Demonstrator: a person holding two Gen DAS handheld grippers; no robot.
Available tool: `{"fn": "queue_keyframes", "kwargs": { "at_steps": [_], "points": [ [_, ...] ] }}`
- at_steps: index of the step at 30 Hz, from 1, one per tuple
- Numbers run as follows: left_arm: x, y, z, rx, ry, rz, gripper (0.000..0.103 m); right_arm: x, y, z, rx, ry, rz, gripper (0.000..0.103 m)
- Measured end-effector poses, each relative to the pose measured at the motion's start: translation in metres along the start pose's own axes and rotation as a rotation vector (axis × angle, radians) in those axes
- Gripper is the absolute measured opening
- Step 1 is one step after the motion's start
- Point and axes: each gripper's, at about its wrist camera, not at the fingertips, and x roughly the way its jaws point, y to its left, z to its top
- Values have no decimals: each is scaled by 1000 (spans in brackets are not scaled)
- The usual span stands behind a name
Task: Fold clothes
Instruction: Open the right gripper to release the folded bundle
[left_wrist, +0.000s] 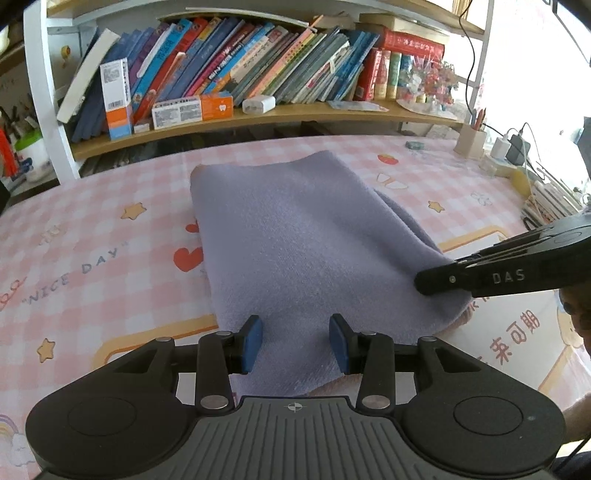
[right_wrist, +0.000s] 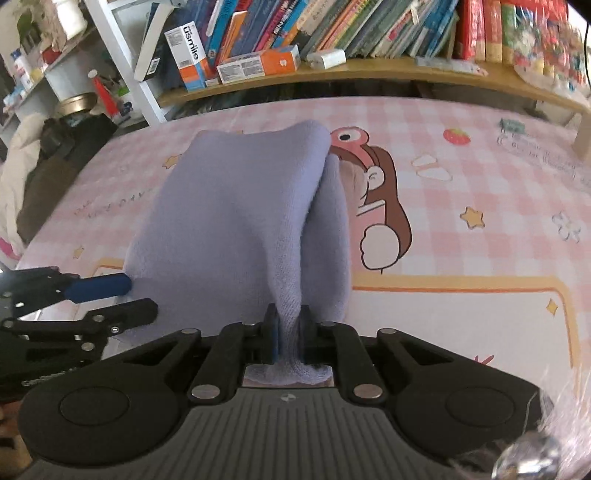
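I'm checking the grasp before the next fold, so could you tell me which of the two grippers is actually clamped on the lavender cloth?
The right gripper: it pinches a bunched edge of the lavender cloth. The left gripper is open, its blue pads apart above the cloth.

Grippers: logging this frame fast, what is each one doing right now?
Left gripper: open, jaws apart over the lavender cloth, holding nothing.
Right gripper: closed, pinching a bunched edge of the cloth.
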Motion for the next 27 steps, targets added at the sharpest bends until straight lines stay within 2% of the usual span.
{"fn": "queue_keyframes", "kwargs": {
  "at_steps": [5, 7, 9, 10, 12, 15, 18, 20, 23, 27],
  "points": [
    [-16, 9, -1, -3, -30, 29, 41, -8, 6, -1, 21, -29, -39, 17],
    [-23, 13, -2, -9, -43, 33, 41, -14, 8, 0, 27, -47, -54, 24],
    [-28, 17, -4, -14, -51, 36, 41, -19, 11, 1, 30, -64, -68, 35],
    [-30, 19, -5, -19, -53, 36, 42, -22, 13, 0, 30, -72, -78, 37],
    [-34, 22, -8, -29, -58, 37, 47, -28, 18, -1, 29, -86, -102, 50],
    [-39, 24, -14, -41, -69, 32, 50, -35, 24, -6, 29, -101, -137, 65],
    [-42, 25, -20, -45, -74, 22, 58, -40, 30, -13, 31, -108, -169, 74],
    [-43, 25, -23, -45, -69, 13, 69, -42, 31, -18, 36, -102, -188, 77],
    [-41, 25, -28, -48, -54, 0, 78, -44, 33, -26, 50, -90, -211, 80],
    [-36, 25, -32, -53, -25, -15, 80, -45, 32, -35, 70, -74, -234, 84]
  ]
}}
